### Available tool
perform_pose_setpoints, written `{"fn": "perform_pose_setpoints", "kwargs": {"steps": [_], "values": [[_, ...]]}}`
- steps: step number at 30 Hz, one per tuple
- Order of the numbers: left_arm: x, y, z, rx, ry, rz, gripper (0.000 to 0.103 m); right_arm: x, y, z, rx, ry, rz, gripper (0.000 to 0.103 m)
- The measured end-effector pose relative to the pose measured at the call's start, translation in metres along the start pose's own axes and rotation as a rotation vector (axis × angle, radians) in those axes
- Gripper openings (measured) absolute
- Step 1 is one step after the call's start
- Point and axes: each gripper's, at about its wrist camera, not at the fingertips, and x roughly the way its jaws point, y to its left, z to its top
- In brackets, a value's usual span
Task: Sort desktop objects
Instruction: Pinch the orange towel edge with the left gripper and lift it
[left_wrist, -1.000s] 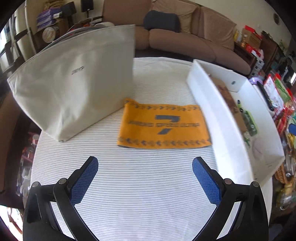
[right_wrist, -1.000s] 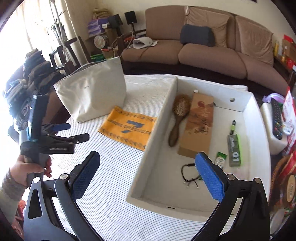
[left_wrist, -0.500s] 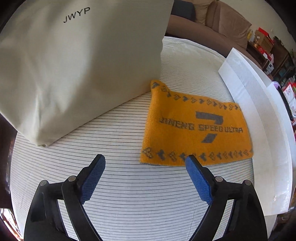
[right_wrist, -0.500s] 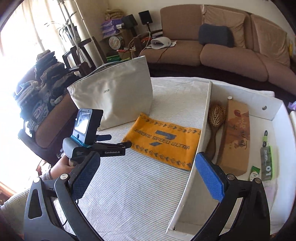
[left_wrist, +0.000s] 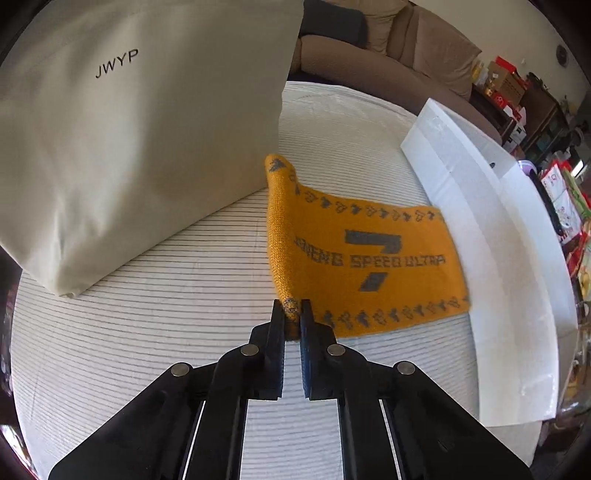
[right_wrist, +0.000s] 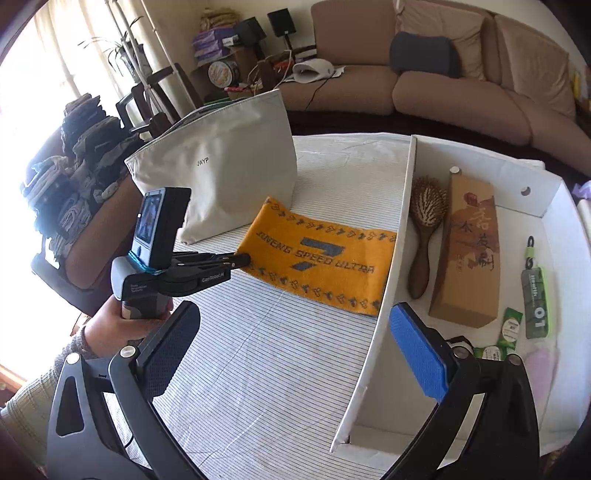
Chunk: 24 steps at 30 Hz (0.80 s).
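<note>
Your left hand-held gripper (left_wrist: 293, 315) had just closed on the orange knit towel's (left_wrist: 362, 254) near corner; soft and light, it would drape. Your right hand-held gripper (right_wrist: 295, 347) hung open.

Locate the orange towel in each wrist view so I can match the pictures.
Left wrist: the orange towel fills the centre right, its near corner pinched in the left gripper.
Right wrist: centre, flat beside the white tray.
Shared landmark: the beige JWYP bag behind it.
</note>
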Motion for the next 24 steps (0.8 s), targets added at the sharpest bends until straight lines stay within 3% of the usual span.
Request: {"fn": "perform_pose_setpoints", "kwargs": {"steps": [4, 7, 14, 16, 22, 23, 24], "values": [[-0.046, 0.006, -0.023, -0.011, -0.007, -0.039, 0.005, -0.007, 0.014, -0.009, -0.002, 0.003, 0.044, 0.103], [-0.078, 0.022, -0.054, 0.002, 0.015, -0.026, 0.006, -0.007, 0.033, -0.018, -0.015, 0.025, 0.09, 0.103], [-0.125, 0.102, -0.133, -0.077, 0.095, 0.028, 0.006, 0.034, 0.09, -0.049, -0.043, 0.143, 0.215, 0.101], [-0.128, 0.119, -0.149, -0.104, 0.109, 0.043, 0.006, 0.058, 0.099, -0.057, -0.028, 0.171, 0.217, 0.096], [-0.117, 0.136, -0.17, -0.155, 0.124, 0.036, 0.006, 0.14, 0.101, -0.072, 0.007, 0.266, 0.12, 0.067], [-0.113, 0.137, -0.17, -0.157, 0.127, 0.036, 0.006, 0.151, 0.097, -0.075, 0.016, 0.279, 0.103, 0.062], [-0.109, 0.137, -0.17, -0.159, 0.13, 0.035, 0.006, 0.161, 0.093, -0.077, 0.03, 0.29, 0.094, 0.05]]}}
